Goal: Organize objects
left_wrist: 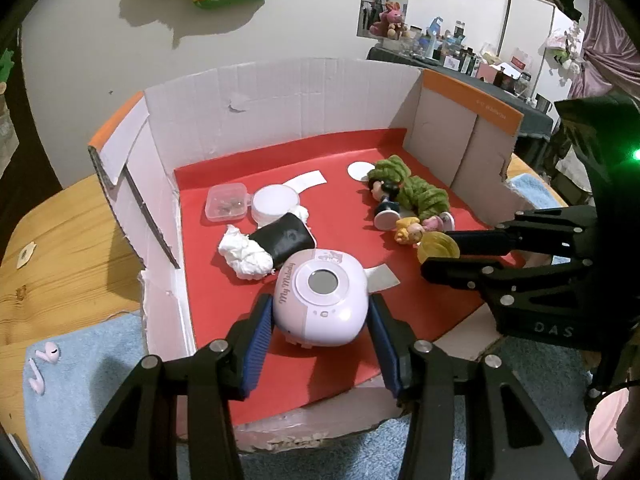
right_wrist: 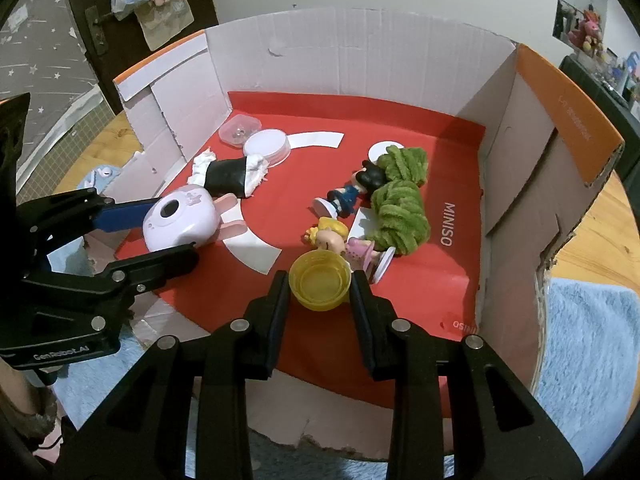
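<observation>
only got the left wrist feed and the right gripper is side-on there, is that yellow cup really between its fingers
observer: yes, the yellow cup sits between both fingers of the right gripper, and they look pressed against its sides.
operator: cup open side up
observer: yes, mouth up, and nothing shows inside it.
operator: anything hidden by the green plush
observer: a white card lies between the green plush and the blonde doll.
</observation>
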A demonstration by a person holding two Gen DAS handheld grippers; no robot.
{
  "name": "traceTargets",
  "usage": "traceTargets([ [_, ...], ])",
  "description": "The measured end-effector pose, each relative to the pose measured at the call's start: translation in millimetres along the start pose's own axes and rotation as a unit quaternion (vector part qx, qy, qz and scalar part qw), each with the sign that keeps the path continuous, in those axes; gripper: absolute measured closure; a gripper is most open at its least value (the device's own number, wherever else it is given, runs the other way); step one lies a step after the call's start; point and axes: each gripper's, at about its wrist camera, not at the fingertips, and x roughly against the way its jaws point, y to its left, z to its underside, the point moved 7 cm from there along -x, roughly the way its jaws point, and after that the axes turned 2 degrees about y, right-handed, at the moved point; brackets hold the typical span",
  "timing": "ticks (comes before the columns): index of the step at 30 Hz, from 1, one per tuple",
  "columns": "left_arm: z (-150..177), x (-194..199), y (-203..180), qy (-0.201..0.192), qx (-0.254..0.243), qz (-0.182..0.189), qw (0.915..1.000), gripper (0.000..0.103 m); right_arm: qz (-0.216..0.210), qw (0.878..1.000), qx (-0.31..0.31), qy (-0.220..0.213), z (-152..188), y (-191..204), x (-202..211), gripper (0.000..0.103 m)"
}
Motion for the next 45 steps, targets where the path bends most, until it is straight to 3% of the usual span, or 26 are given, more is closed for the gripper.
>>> traceTargets([
  [8, 0, 1, 0, -0.003, 0.003, 0.001, 1.0000, 0.052, -0.003, 1.000, 0.002, -0.006, -1, 2, 2, 0.072],
  [12, -1, 6, -2, -0.012, 0.004, -0.001, 0.9999, 0.041, -0.003, 1.000, 0.003, -0.012, -1, 4, 4, 0.053],
  [13, -1, 8, -1, -0.015, 0.004, -0.006, 0.9999, 0.036, -0.002, 1.000, 0.003, -0.015, -1, 5, 6, 0.053],
  [23, 1, 18, 2, -0.025, 0.013, -0.011, 0.9995, 0.036, -0.006, 1.000, 0.002, -0.027, 3, 7, 17, 0.053],
  [26, 3, 21, 2, -0.031, 0.012, -0.019, 0.9993, 0.027, -0.007, 0.999, 0.003, -0.034, 4, 9, 24, 0.052],
  [32, 5, 34, 0, -0.047, 0.011, -0.032, 0.9983, 0.019, -0.005, 0.999, 0.004, -0.047, 7, 11, 36, 0.045],
  [35, 6, 40, 0, -0.054, 0.008, -0.042, 0.9976, 0.019, -0.005, 0.998, 0.003, -0.056, 8, 13, 42, 0.034],
  [38, 8, 45, -2, -0.059, 0.007, -0.049, 0.9970, 0.018, -0.002, 0.998, 0.003, -0.063, 9, 14, 46, 0.033],
  [44, 13, 54, 0, -0.065, 0.011, -0.060, 0.9960, 0.011, -0.004, 0.997, -0.002, -0.074, 12, 16, 56, 0.024],
  [45, 14, 55, 0, -0.067, 0.012, -0.061, 0.9958, 0.005, -0.004, 0.997, -0.003, -0.075, 13, 16, 58, 0.024],
])
